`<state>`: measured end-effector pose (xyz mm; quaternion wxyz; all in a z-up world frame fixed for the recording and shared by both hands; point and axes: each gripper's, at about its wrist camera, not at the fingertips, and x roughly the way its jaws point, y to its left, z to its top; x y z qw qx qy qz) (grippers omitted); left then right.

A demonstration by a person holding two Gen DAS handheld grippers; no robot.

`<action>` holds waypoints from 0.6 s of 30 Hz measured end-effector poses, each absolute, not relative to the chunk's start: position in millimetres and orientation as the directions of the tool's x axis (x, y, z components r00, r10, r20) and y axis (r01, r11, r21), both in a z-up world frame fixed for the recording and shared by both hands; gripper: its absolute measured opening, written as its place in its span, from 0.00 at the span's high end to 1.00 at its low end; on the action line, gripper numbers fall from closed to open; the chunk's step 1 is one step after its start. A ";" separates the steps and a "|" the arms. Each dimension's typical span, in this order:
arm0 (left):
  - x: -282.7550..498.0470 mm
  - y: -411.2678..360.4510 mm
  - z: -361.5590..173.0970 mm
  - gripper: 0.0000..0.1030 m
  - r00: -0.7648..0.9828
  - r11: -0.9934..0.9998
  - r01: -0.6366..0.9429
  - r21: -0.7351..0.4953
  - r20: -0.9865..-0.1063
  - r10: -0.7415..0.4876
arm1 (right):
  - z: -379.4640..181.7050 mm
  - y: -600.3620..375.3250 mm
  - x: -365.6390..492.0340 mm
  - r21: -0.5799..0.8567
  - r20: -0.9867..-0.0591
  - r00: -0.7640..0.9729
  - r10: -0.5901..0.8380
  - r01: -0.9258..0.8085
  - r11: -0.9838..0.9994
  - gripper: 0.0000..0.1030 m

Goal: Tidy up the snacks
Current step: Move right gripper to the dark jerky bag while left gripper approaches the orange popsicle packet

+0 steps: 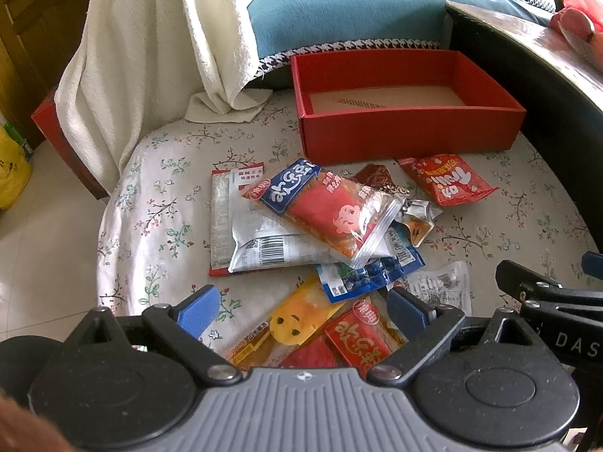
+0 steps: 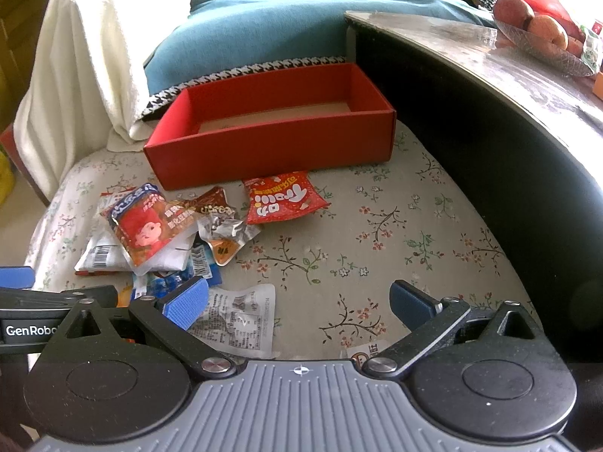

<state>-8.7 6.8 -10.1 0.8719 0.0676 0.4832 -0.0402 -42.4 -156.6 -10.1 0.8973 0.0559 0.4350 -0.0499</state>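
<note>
A pile of snack packets lies on the floral cloth (image 1: 158,203). On top is a red and blue packet with a cartoon face (image 1: 324,207), also in the right wrist view (image 2: 150,226). A red packet (image 1: 448,179) (image 2: 282,197) lies alone in front of the empty red box (image 1: 407,128) (image 2: 271,147). My left gripper (image 1: 301,316) is open above a yellow packet (image 1: 290,324) and a red packet (image 1: 361,339). My right gripper (image 2: 297,309) is open and empty, beside a white packet (image 2: 237,320).
A white towel (image 1: 143,45) hangs at the back left. A blue cushion (image 2: 264,30) lies behind the box. A dark curved table (image 2: 508,113) with a fruit bowl (image 2: 542,37) stands on the right. The cloth's left edge drops to the floor (image 1: 45,248).
</note>
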 end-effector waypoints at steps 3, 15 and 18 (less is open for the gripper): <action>-9.8 7.3 -10.1 0.13 0.527 0.987 0.140 0.080 -0.850 -0.006 | -10.7 -157.0 -43.7 0.058 -0.790 0.612 -0.037 0.134 0.989 0.00; -10.4 11.3 -23.4 0.15 0.478 0.984 0.170 0.054 -0.878 -0.034 | -21.4 -156.1 -41.4 0.068 -0.831 0.556 -0.001 0.103 0.992 0.00; -10.9 14.3 -28.6 0.15 0.460 0.977 0.207 0.043 -0.886 -0.058 | -24.3 -158.0 -39.6 0.064 -0.845 0.534 0.009 0.084 0.994 0.00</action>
